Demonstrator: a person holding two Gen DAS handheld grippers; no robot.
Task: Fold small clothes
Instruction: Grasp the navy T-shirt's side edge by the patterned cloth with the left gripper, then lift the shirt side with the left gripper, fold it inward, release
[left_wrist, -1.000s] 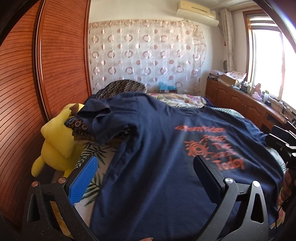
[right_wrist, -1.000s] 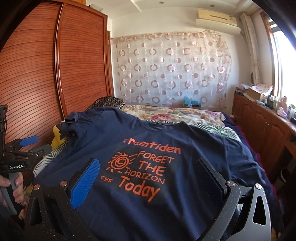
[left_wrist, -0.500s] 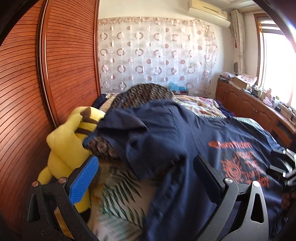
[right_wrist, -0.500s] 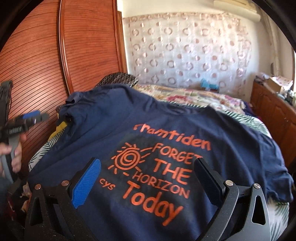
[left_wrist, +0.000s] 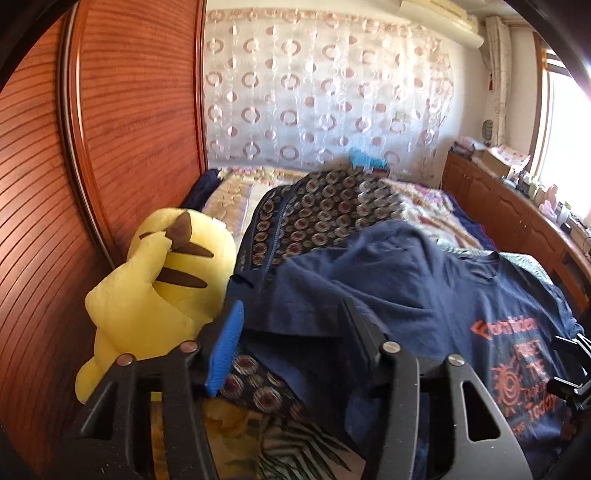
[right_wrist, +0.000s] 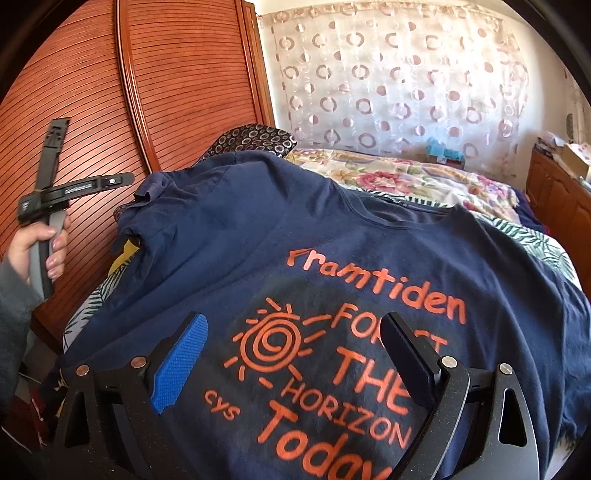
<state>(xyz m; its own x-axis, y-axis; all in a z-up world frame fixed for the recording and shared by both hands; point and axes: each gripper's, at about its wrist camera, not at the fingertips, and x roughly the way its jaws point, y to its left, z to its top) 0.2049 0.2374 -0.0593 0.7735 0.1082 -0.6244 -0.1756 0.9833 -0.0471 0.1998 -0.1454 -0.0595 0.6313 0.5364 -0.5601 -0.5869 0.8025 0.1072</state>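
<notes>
Spread flat on the bed (right_wrist: 424, 181), the navy T-shirt (right_wrist: 258, 229) waited for its first fold.

Its long axis ran from the hem near the person to the collar farther up the bed. The left sleeve (left_wrist: 295, 295) lay bunched just ahead of the left gripper (left_wrist: 291, 328), beside a yellow plush toy (left_wrist: 159, 291) and over a patterned cloth (left_wrist: 317, 218). That gripper's jaws had just been closing to a middling gap, the sleeve in line between them, though contact could not be told. The right gripper (right_wrist: 295, 343) hovered over the orange print (right_wrist: 332, 350), jaws wide and empty. Judged from this, the left hand (right_wrist: 33, 247) was nearer the sleeve and better placed to take it.
</notes>
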